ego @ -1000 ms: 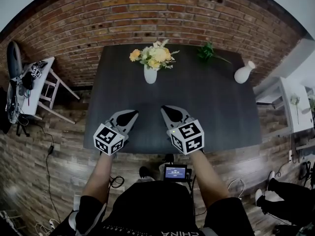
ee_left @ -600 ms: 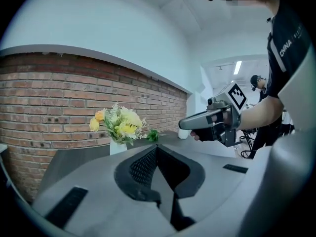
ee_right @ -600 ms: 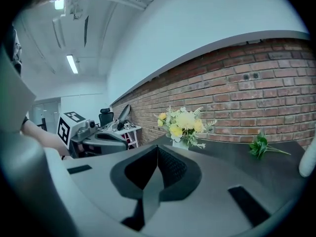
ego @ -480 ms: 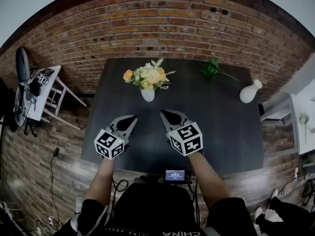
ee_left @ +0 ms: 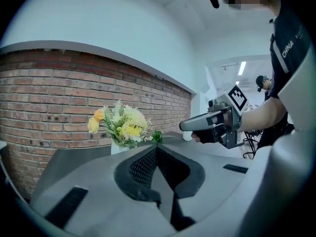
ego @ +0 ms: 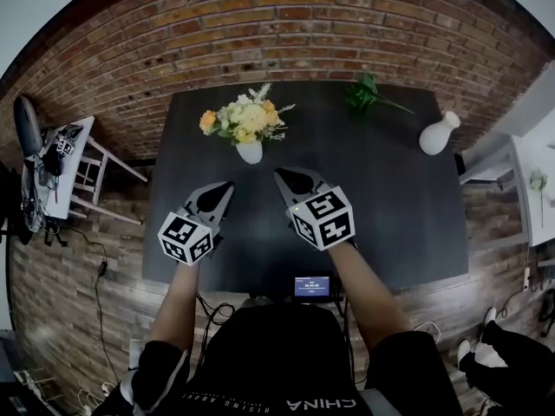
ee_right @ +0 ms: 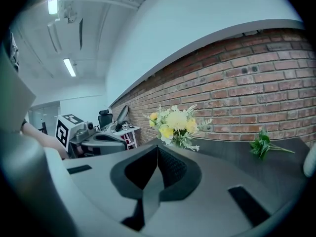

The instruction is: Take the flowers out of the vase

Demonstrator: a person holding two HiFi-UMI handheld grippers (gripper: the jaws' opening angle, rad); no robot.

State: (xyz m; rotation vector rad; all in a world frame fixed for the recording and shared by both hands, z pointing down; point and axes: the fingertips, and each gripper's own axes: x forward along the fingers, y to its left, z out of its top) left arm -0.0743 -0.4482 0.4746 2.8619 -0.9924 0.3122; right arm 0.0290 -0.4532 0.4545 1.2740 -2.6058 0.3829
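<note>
A bunch of yellow and white flowers stands in a small white vase at the back left of the dark table. The same flowers show ahead in the left gripper view, and the flowers fill the middle of the right gripper view. My left gripper is shut and empty, a short way in front of the vase. My right gripper is shut and empty too, just right of the vase and apart from it.
A loose green sprig lies at the table's back, and a second white vase stands at the right edge. A brick wall runs behind. A white side table with gear is at the left.
Both grippers have moved forward over the table toward the vase, still shut. The head view has shifted, so the vase now sits nearer the gripper tips.
</note>
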